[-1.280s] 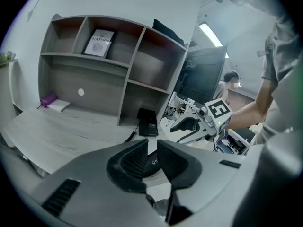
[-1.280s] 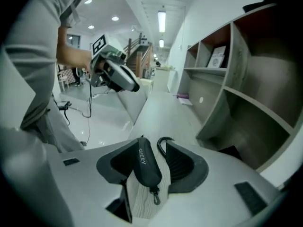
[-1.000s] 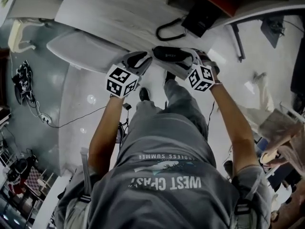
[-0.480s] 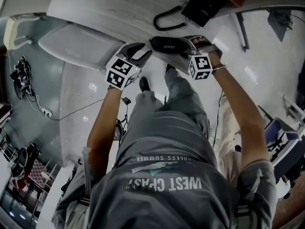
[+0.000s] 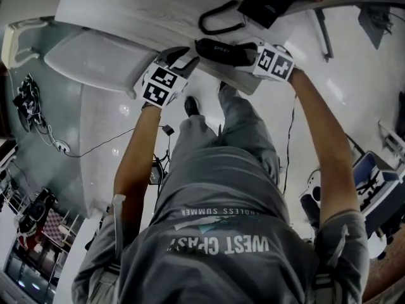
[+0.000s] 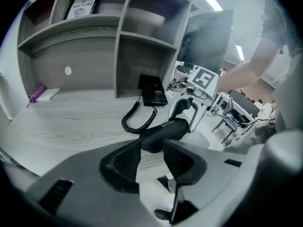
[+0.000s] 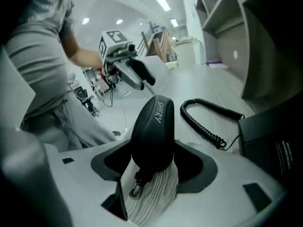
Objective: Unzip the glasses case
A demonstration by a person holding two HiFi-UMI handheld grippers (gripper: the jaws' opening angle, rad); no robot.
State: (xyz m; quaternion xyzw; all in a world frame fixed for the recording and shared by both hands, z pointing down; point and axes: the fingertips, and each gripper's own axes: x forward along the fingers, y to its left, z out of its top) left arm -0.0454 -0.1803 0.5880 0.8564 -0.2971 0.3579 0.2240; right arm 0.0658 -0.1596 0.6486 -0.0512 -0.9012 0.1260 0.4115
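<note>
"SHERY" on glasses case (image 7: 152,131); "NATURE" on book (image 6: 85,6)

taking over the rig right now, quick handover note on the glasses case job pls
Left gripper: open, its jaws have just opened further. The far end of the case sits at its tips, not gripped.
Right gripper: appears shut on the case's near end, its jaws have just closed in.
Case: at the edge of the desk, with a clip hanging from the near end.
Done: case held.
Left: it looks closed. Take the zip pull and unzip.
</note>
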